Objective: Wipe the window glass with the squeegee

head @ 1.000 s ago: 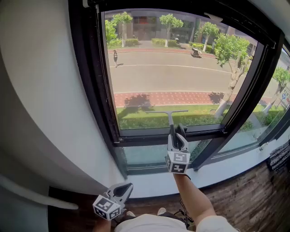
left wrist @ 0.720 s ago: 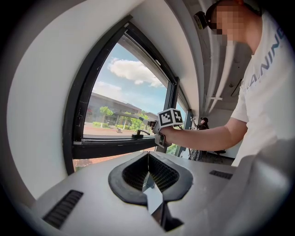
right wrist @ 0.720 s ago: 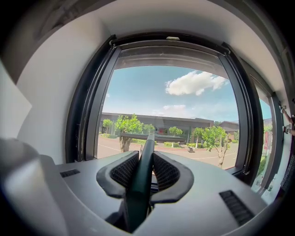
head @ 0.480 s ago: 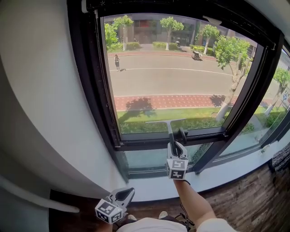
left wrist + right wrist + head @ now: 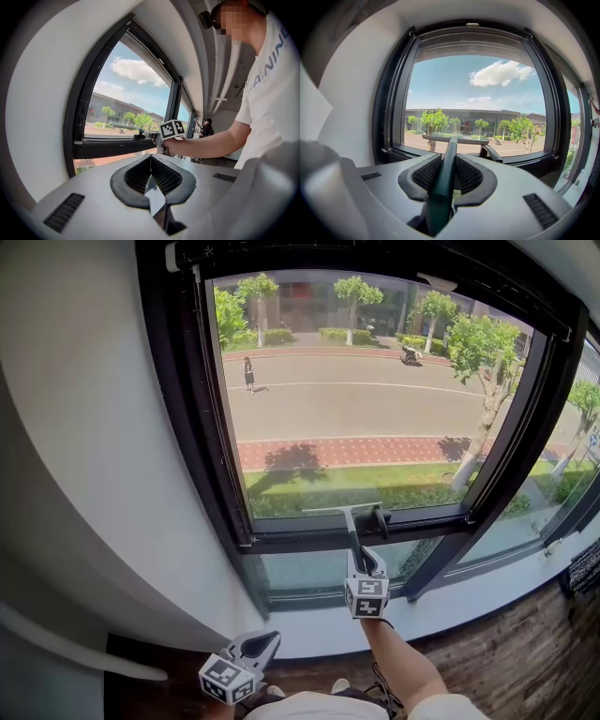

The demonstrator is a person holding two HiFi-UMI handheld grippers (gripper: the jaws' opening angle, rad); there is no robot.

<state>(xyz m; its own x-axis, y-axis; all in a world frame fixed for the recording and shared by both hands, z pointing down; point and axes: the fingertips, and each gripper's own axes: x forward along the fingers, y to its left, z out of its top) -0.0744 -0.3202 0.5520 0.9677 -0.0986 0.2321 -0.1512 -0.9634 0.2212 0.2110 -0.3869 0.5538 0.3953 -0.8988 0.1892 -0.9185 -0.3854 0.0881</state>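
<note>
Spanning the foot of the clear black-framed window glass [image 5: 356, 409], the dark green T-shaped squeegee [image 5: 342, 510] is clamped in the right gripper [image 5: 364, 559]. The left gripper [image 5: 258, 645], jaws together and empty, hangs near the white wall [image 5: 84, 427].

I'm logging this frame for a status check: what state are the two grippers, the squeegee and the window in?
squeegee: upright, blade level, low on the pane near its bottom edge.
right gripper: shut on the squeegee's handle.
left gripper: shut, holding nothing, low and away from the window.
window: appears closed.
</note>
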